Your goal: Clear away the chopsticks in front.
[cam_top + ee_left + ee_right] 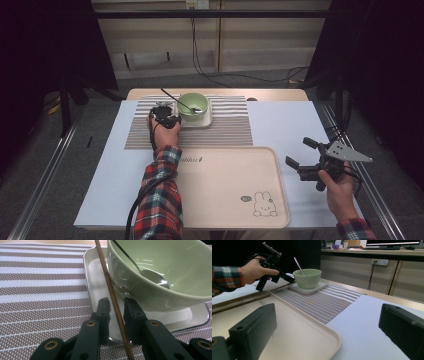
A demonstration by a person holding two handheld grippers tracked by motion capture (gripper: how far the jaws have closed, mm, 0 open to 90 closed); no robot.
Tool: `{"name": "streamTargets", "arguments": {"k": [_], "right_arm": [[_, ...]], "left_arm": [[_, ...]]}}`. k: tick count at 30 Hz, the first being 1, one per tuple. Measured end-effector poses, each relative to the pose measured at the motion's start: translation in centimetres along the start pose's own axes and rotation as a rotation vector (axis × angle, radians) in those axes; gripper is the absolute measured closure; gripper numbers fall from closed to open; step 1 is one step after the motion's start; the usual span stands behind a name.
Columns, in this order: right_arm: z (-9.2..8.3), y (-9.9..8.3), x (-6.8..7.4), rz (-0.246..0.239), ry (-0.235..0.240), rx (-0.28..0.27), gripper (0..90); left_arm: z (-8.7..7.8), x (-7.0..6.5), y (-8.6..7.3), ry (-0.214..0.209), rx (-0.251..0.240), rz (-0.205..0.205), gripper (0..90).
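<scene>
The left tongs [115, 307] sit low at the near edge of the white square plate [98, 272], jaws drawn in narrow around a brown chopstick [112, 297] that runs up between them and leans on the plate's rim beside the green bowl [160, 270]. In the left gripper view a sliver of gap shows on each side of the stick, so the pads look just short of pressing; I judge the grasp is being made, not finished. To do it well, the jaws should close square on the stick, low enough to catch it but clear of the plate's rim, then lift gently so the stick does not knock the bowl or the metal spoon [152, 277] resting inside it. The right tongs [306, 152] wait wide open and empty over the desk [280, 120], just right of the beige tray [225, 185]. The high view lays out the striped placemat [225, 125] beyond the tray. The right gripper view offers the side profile: the left tongs [284, 277] angling down at the plate.
</scene>
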State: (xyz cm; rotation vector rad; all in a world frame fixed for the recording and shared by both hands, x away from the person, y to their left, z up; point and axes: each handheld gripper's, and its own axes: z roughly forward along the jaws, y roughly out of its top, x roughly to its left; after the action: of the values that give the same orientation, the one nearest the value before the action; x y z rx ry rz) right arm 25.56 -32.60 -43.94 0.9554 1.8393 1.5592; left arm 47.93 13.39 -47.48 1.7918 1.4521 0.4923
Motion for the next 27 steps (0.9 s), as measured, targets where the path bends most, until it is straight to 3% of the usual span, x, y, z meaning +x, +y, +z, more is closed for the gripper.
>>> {"name": "streamTargets", "arguments": {"k": [7, 8, 11, 17, 27], "right_arm": [[-0.1, 0.0, -0.1, 0.007, 0.006, -0.005, 1.0], [-0.2, 0.0, -0.1, 0.012, 0.005, -0.008, 1.0], [-0.2, 0.1, -0.1, 0.015, 0.002, -0.017, 1.0], [-0.2, 0.0, -0.1, 0.006, 0.005, -0.008, 1.0], [-0.1, 0.0, 0.0, 0.006, 0.008, -0.011, 1.0]], "left_arm": [[0.5, -0.3, -0.1, 0.007, 0.011, -0.004, 79.1], [0.7, -0.4, -0.2, 0.011, 0.002, -0.029, 80.4], [0.7, -0.3, -0.2, 0.016, 0.015, -0.025, 80.8], [0.3, -0.1, -0.1, 0.05, 0.017, -0.081, 85.6], [-1.2, 0.2, -0.3, 0.027, -0.007, -0.125, 85.9]]}}
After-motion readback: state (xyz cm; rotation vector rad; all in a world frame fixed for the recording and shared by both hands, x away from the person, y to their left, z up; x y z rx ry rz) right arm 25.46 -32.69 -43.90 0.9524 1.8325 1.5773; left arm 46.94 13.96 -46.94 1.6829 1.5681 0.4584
